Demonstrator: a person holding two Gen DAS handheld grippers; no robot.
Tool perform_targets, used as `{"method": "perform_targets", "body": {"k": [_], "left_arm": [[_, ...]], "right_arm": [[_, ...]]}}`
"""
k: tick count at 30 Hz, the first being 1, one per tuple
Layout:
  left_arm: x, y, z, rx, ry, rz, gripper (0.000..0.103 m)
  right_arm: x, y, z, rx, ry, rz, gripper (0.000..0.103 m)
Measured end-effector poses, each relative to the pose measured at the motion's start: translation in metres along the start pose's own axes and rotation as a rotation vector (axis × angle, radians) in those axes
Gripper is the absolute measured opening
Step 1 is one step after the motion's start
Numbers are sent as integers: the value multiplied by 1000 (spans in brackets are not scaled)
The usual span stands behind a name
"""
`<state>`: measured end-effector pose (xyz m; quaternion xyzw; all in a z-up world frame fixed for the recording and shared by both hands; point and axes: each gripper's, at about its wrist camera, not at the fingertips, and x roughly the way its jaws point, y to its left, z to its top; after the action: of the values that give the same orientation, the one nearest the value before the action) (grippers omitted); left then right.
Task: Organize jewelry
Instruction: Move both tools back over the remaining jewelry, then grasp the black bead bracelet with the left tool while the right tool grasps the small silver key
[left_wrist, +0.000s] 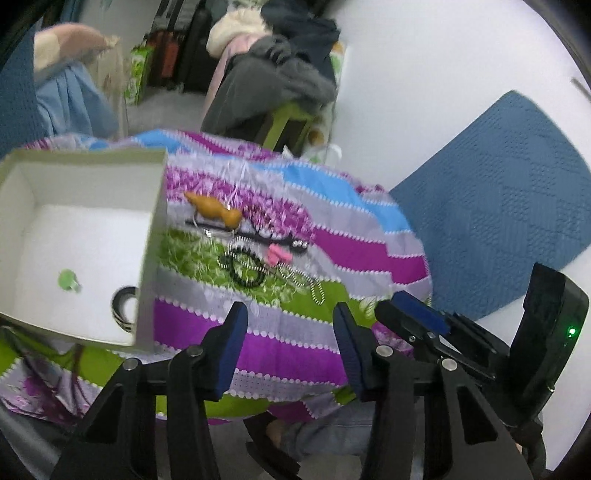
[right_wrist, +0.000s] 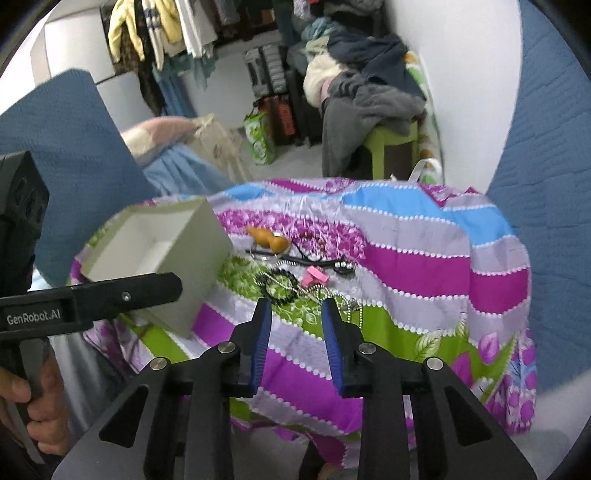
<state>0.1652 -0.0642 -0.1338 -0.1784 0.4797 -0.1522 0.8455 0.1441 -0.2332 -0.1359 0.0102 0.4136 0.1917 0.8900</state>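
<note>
A heap of jewelry lies on the striped cloth: an orange gourd-shaped piece (left_wrist: 214, 210) (right_wrist: 267, 238), a pink piece (left_wrist: 276, 254) (right_wrist: 314, 277), black bead loops (left_wrist: 243, 269) (right_wrist: 279, 286), and a silver ball chain (left_wrist: 314, 290) (right_wrist: 347, 301). An open white box (left_wrist: 155, 236) (right_wrist: 192, 266) stands left of the heap. It holds a green item (left_wrist: 67, 280) and a black-and-white ring (left_wrist: 123, 306). My left gripper (left_wrist: 290, 314) is open and empty, short of the heap. My right gripper (right_wrist: 295, 308) is open and empty, just before the chain.
The cloth-covered table (right_wrist: 424, 280) ends close in front of both grippers. A blue mat (left_wrist: 491, 221) lies on the floor to the right. A green stool piled with clothes (right_wrist: 391, 147) stands behind the table. My right gripper also shows in the left wrist view (left_wrist: 417, 317).
</note>
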Motion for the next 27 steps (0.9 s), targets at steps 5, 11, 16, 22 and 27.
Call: {"method": "perform_targets", "body": {"k": [5, 11, 16, 22, 27], "left_arm": [[40, 8, 3, -21, 41, 44, 44], [86, 23, 8, -48, 91, 110, 40], [117, 34, 12, -72, 120, 147, 37], [138, 43, 18, -77, 127, 196, 34], [148, 45, 23, -43, 125, 229, 33]], "right_arm": [[35, -12, -1, -22, 50, 39, 22], [70, -19, 4, -57, 95, 87, 19], [100, -28, 7, -58, 148, 121, 16], [130, -34, 9, -80, 194, 135, 14], [144, -31, 12, -119, 213, 144, 13]]}}
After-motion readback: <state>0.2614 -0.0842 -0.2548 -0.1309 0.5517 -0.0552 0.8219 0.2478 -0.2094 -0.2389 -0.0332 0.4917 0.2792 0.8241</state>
